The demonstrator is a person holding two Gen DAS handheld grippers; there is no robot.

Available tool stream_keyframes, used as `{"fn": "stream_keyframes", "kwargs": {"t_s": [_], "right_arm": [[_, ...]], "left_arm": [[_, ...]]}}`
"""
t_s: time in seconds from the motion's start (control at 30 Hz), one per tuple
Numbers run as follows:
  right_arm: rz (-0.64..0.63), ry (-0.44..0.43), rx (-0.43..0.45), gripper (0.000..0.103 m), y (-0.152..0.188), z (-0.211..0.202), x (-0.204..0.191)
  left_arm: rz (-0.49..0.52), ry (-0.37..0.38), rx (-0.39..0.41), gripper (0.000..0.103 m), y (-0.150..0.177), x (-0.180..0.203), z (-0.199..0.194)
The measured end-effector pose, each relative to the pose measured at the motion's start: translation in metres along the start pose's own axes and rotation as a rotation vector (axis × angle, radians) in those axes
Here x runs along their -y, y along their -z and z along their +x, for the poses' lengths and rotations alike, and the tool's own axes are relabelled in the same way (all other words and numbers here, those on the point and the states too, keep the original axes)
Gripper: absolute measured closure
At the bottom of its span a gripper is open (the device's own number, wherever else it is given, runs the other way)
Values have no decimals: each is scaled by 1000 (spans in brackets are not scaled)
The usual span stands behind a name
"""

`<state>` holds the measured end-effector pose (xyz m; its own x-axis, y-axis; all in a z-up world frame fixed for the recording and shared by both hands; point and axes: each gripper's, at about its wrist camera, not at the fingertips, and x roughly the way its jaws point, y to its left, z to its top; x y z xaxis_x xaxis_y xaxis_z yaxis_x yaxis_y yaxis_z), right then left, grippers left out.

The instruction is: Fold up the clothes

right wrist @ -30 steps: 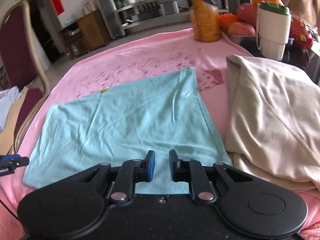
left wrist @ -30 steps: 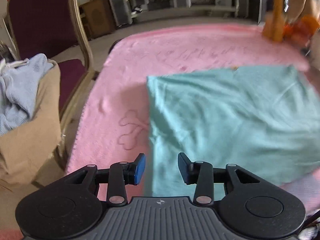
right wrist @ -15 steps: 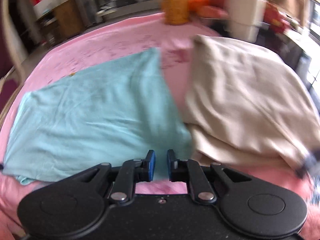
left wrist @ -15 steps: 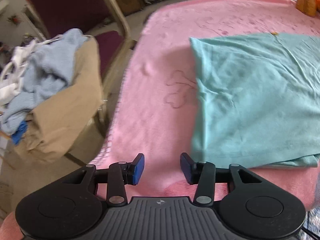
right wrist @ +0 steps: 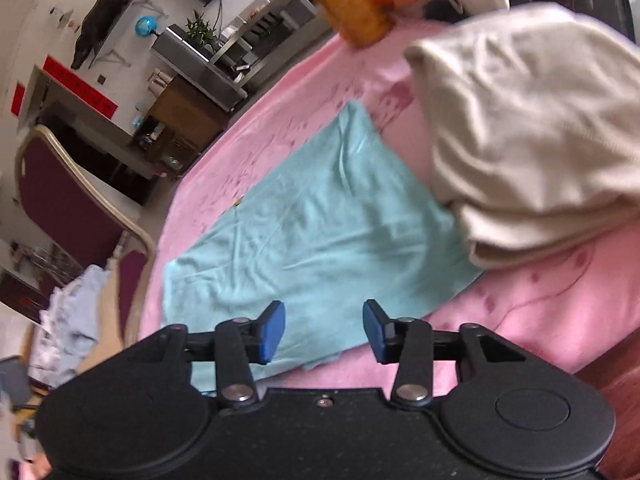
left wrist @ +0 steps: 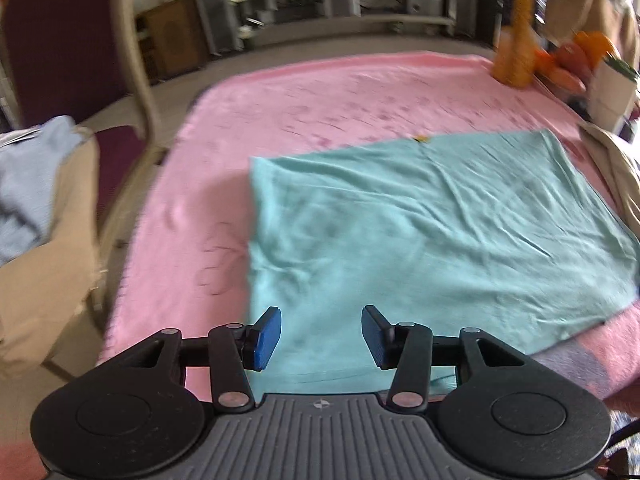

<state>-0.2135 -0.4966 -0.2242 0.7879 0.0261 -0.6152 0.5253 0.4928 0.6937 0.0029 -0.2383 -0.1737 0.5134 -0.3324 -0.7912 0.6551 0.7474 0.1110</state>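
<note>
Left: a paper bag [left wrist: 48, 264] on the chair [left wrist: 60, 40], holding blue clothes [left wrist: 24, 184]. Centre: teal cloth [left wrist: 420, 240] folded flat on the pink blanket [left wrist: 320, 92], towards its near edge. Left gripper [left wrist: 321, 338] and right gripper [right wrist: 324, 332]: jaws opening, nothing between. Right: beige garment [right wrist: 528, 128] overlapping the cloth's right edge.

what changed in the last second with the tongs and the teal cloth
The right tongs, nearly shut a second ago, are opening, with nothing pinched between them, and their view has rolled sideways. The left tongs are opening slightly, also empty. The folded teal cloth stays flat on the pink blanket, beside the beige garment.
</note>
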Motion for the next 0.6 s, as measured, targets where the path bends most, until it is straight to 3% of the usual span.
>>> {"fn": "stream_keyframes", "kwargs": {"t_s": [0.1,0.3,0.6], "right_arm": [[109,-43,-54,56,3,8,10],[190,-64,-86,56,12,19,13],[253,26,-54,56,22,38,-3]], "left_arm": [[41,40,-32,57,-4,16,9],[56,87,-82,56,2,27,23],[39,84,-84,46,7,25,29]]}}
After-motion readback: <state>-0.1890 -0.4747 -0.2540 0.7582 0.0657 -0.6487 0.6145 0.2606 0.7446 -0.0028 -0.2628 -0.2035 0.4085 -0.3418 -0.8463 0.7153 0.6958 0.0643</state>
